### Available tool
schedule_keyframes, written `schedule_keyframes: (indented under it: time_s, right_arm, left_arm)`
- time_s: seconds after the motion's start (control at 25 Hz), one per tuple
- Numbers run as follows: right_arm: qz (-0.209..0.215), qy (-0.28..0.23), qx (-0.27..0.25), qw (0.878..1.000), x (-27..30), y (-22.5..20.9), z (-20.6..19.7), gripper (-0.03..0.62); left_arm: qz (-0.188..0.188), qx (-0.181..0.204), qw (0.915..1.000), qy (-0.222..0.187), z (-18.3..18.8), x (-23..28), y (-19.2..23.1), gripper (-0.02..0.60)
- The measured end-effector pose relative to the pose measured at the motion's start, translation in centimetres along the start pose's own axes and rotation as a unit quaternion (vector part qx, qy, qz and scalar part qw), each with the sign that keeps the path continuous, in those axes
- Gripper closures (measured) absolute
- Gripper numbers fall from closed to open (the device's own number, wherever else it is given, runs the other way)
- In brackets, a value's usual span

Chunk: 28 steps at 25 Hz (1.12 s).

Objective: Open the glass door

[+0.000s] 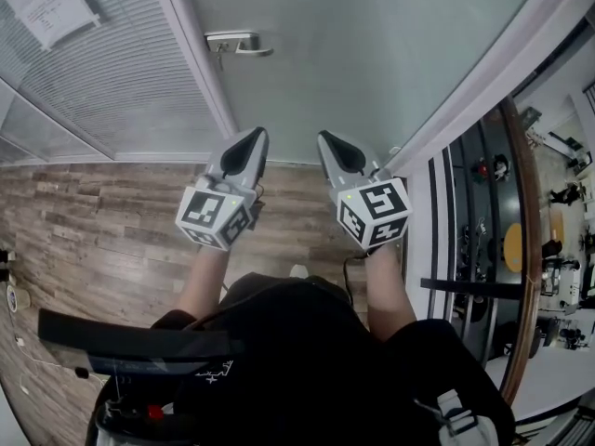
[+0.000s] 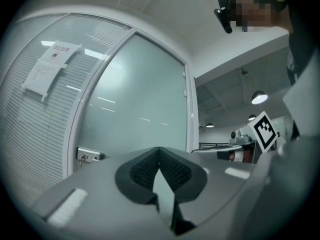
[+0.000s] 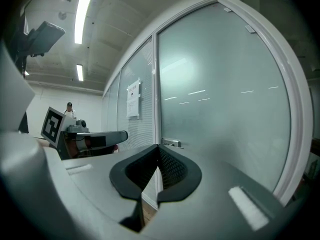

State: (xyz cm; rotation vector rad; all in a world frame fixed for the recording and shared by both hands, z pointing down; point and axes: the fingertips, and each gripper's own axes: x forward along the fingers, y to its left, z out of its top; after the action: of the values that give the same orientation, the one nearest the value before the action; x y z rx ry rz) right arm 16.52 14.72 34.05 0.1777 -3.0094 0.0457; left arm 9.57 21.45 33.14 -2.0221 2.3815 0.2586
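Approach phase: left claw [image 1: 255, 137] and right claw [image 1: 325, 140] were both pressed together and empty, held short of the closed frosted glass door [image 1: 372, 54], so next move probably needed one claw on the lever handle [image 1: 238, 43] at its left edge.

Left tongs [image 1: 255, 139] and right tongs [image 1: 326, 141], side by side, both closed and empty.

Wood-plank floor [image 1: 102, 221] — grey-brown boards, thin white cable [image 1: 42, 362] at left

wood-plank floor [image 1: 93, 221], slatted blinds [image 1: 121, 72], ceiling strip light [image 3: 82, 14]
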Motion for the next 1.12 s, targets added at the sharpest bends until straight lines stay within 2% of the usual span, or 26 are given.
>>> schedule_keyframes:
  time_s: [0.6,1.12]
  right_arm:
    - [0.019,0.006,-0.004,1.0,-0.4,-2.0,-0.6,0.592]
    - [0.036,0.012,0.001,0.999,1.9,-1.9,-0.6,0.592]
  left_arm:
    - [0.011,0.002,0.9999,-0.001,-0.6,1.7,-1.2,0.583]
    - [0.03,0.001,0.9995,0.003,-0.6,1.9,0.9,0.582]
